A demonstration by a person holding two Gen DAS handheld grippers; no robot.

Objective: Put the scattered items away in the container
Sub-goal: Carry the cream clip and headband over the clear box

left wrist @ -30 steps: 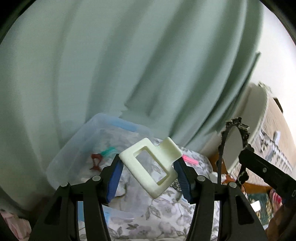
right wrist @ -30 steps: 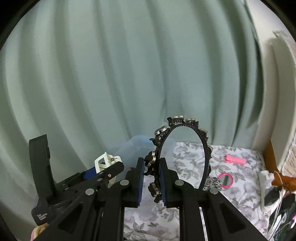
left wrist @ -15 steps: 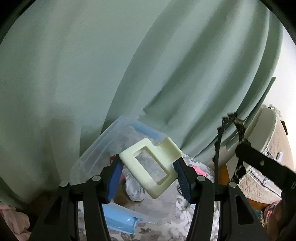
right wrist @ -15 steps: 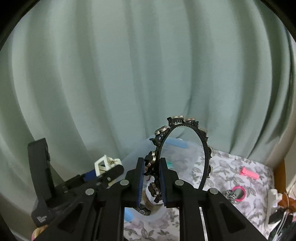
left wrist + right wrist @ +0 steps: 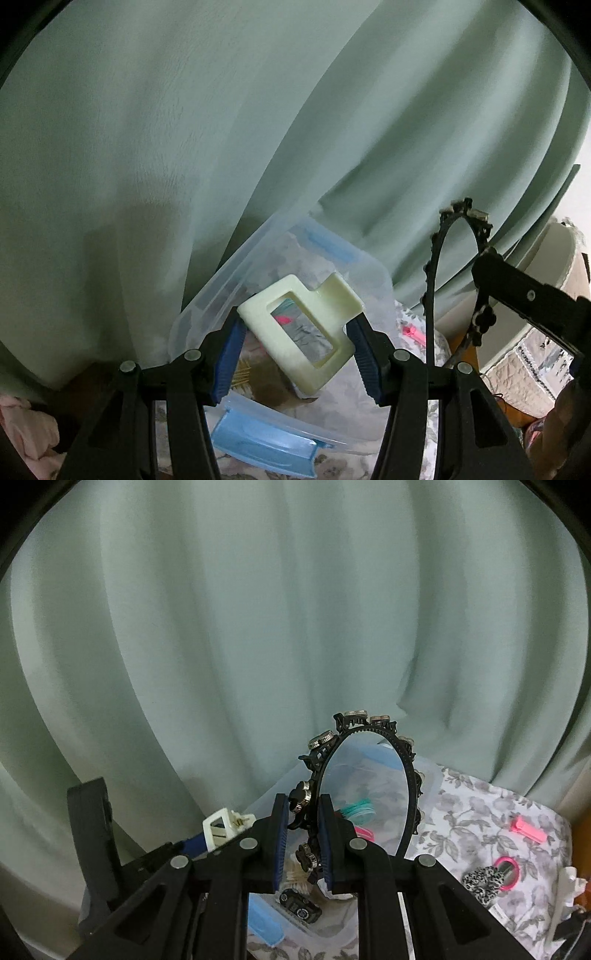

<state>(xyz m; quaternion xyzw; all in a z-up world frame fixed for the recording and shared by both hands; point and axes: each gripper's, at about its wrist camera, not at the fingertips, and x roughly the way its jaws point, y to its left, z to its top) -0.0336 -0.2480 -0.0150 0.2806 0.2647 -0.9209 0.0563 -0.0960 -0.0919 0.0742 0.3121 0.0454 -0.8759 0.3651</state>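
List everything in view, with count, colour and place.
hair claw: one, cream, held in the left tool above the container
headband: one, black with studs, held upright in the right tool
container: one, clear with blue latches, on the floral cloth by the curtain
clip: one, pink, on the cloth right of the container
curtain: one, pale green, behind
floral cloth: one, grey-white, underneath
left tool: shut on the claw
right tool: shut on the headband
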